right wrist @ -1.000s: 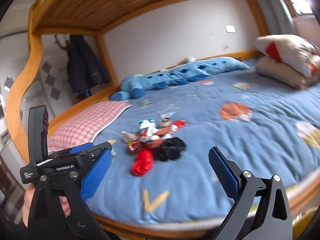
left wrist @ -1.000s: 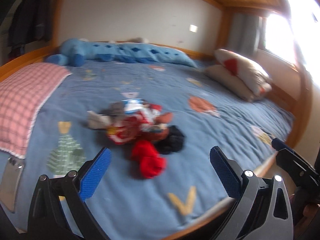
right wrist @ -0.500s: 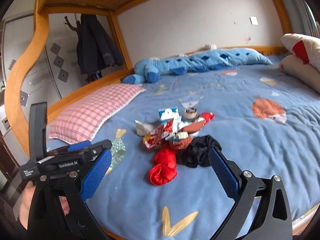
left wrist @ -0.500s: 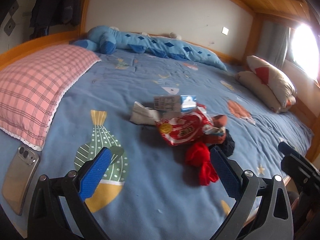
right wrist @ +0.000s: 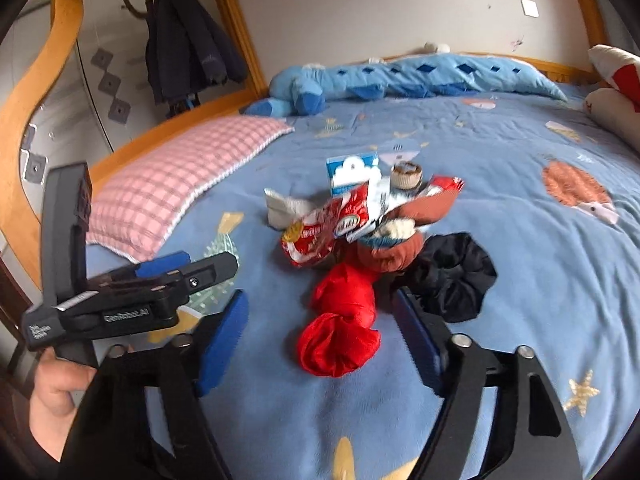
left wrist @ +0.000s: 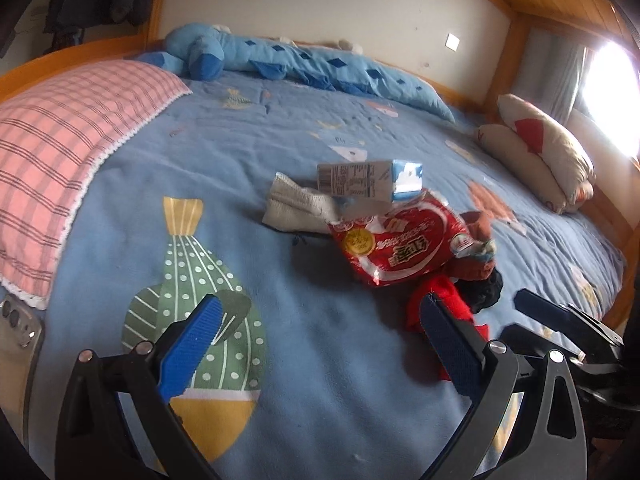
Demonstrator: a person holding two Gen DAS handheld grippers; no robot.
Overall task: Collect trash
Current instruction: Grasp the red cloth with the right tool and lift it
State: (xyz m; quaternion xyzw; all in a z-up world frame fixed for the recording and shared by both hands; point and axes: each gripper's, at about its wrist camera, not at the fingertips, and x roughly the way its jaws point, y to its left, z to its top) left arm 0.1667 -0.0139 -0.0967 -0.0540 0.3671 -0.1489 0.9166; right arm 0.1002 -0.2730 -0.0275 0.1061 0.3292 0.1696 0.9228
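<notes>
Lower bunk, wooden frame, blue quilt [left wrist: 248, 152] printed with cacti and stars; pink checked pillow [left wrist: 60, 136] at the head-end edge, a phone [left wrist: 18, 332] below it near the front edge, a long blue plush [right wrist: 400, 76] along the wall edge.

Lot, mid-bed, one heap:
- red snack bag [left wrist: 394, 244], crinkled, yellow round seal, white characters I cannot read from here;
- blue-and-white carton [left wrist: 370, 180], on its side, printed panel with a barcode-like strip, text too small to read;
- small paper cup [right wrist: 406, 176] behind the bag;
- mixed in and not trash: white sock [left wrist: 296, 204], rust-brown sock [right wrist: 396, 258], red cloth [right wrist: 344, 320], black scrunchie [right wrist: 452, 276].

My left gripper [left wrist: 316, 344]: jaws spread, nothing between them, short of the heap, quilt beneath. My right gripper [right wrist: 320, 332]: jaws closing, the red cloth framed between them but no pad touching it; empty.

Risks, as I judge them: the closing right jaws sit over cloth, not wrapper, so they may take laundry for trash. The bag overlaps socks and carton, and lifting it could drag those along or tip the cup. Slick foil may slide from flat pads.

Legible writing: "GenRobot.AI" on the left gripper's body, seen from the right wrist view.
</notes>
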